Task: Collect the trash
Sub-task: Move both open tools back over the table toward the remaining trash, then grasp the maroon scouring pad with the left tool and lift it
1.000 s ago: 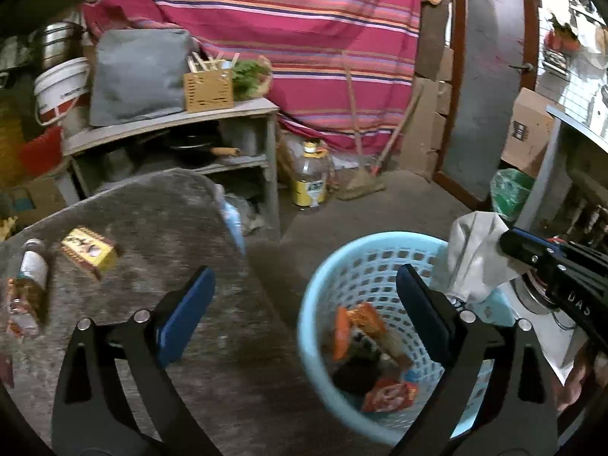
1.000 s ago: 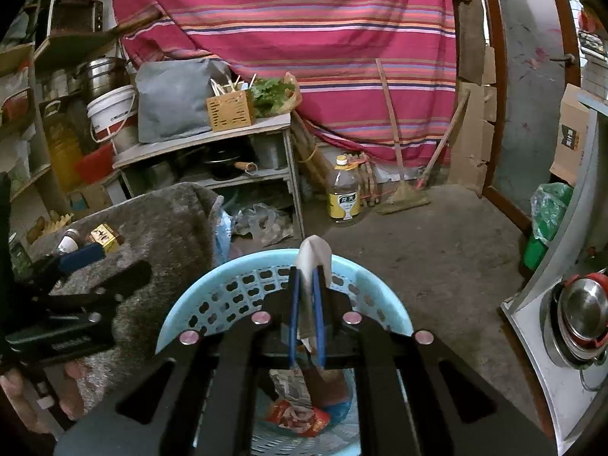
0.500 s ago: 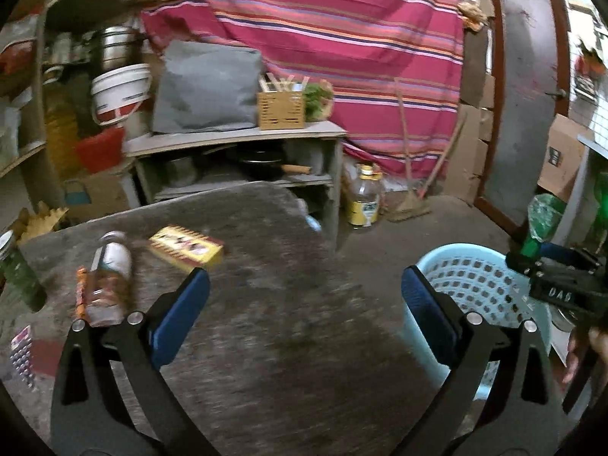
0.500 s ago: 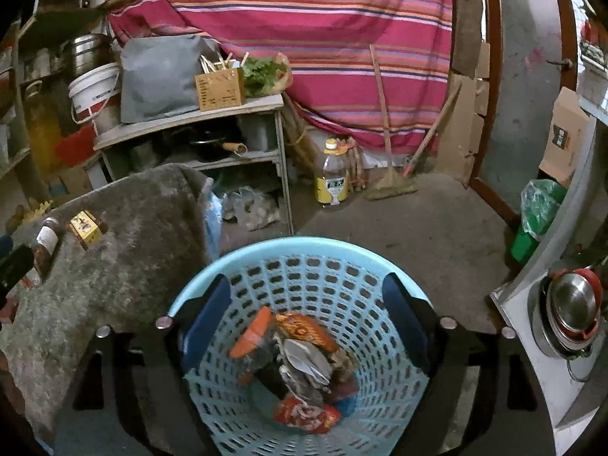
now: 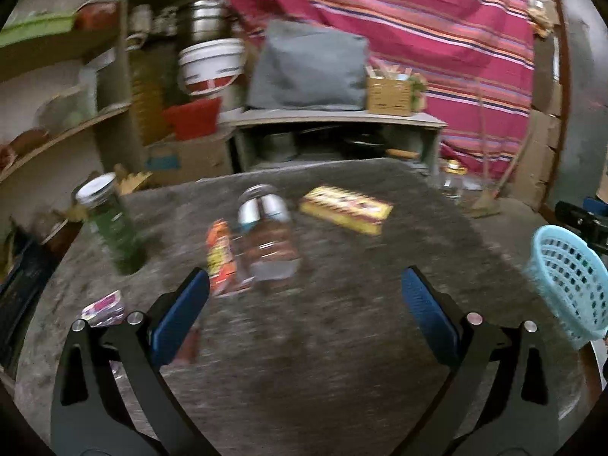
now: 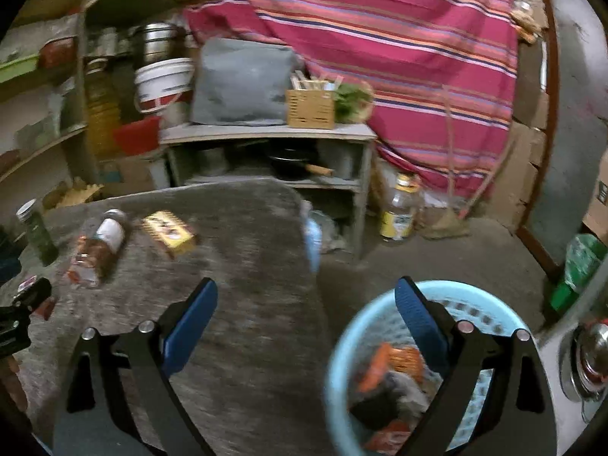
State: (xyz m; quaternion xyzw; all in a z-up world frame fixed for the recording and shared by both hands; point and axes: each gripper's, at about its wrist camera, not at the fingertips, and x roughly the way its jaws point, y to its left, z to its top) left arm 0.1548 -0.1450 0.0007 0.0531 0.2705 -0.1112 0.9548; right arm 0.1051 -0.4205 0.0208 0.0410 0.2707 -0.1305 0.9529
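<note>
My left gripper [image 5: 304, 304] is open and empty over the grey table [image 5: 323, 361]. Ahead of it lie a clear plastic bottle [image 5: 268, 235], an orange wrapper [image 5: 219, 258] and a yellow box [image 5: 344, 209]. A pink wrapper [image 5: 102, 307] lies by the left finger. The light blue basket [image 5: 566, 277] stands at the right. My right gripper [image 6: 306, 311] is open and empty, over the table edge and the basket [image 6: 342, 361], which holds wrappers [image 6: 395, 364]. The bottle [image 6: 97, 247] and box [image 6: 169, 231] show at the left in the right wrist view.
A green jar [image 5: 112, 224] stands upright at the table's left. A shelf unit [image 6: 266, 144] with a grey bag, a wooden box and pans stands behind. An oil bottle [image 6: 399, 212] is on the floor. Steel pots [image 6: 592, 357] sit at the right.
My right gripper opened and dropped the white paper into the basket, then swung left toward the table. My left gripper swung left from the basket to face the table's trash.
</note>
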